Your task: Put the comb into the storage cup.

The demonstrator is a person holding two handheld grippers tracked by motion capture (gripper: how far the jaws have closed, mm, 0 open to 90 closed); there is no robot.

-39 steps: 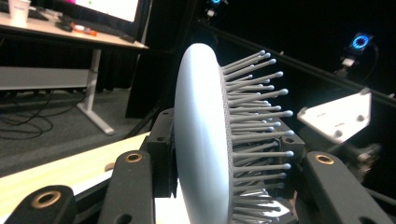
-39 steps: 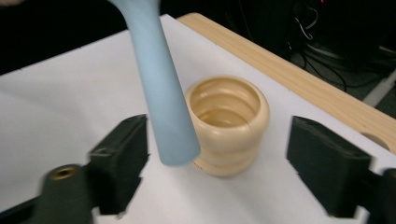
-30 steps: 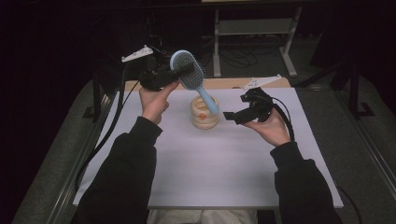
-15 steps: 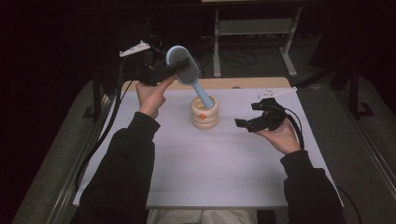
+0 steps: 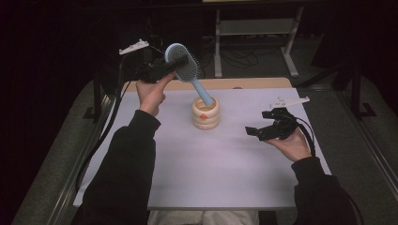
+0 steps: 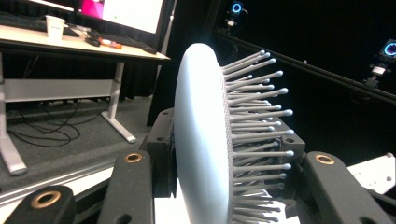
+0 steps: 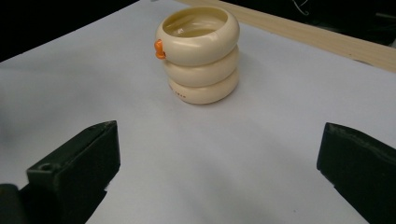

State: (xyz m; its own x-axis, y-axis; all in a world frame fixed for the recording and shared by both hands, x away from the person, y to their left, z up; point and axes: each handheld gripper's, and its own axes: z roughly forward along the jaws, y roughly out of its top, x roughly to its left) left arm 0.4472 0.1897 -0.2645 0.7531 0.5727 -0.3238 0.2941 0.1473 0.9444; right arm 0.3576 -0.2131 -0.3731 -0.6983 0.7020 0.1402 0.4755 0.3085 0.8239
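A light-blue hairbrush (image 5: 199, 89) slants above the white mat, and my left gripper (image 5: 174, 63) is shut on its head. Close up in the left gripper view, the brush head (image 6: 205, 140) stands edge-on between the two black jaws, bristles to the right. In the high view the handle's tip points down at the mouth of a cream ringed holder (image 5: 205, 113). Seen from the right gripper, the holder (image 7: 198, 53) carries a small orange knob (image 7: 159, 49) and its inside looks empty. My right gripper (image 5: 263, 131) rests open to the holder's right with nothing between its jaws (image 7: 219, 158).
A white mat (image 5: 211, 173) covers the table, with a wooden strip (image 5: 244, 83) along its far edge. A metal desk frame (image 5: 253, 28) and cables stand on the floor beyond. A desk with a paper cup (image 6: 55, 25) shows behind the brush.
My right gripper has drawn away from the holder, moving right and toward the near edge. The brush has tilted and risen slightly in the left gripper.
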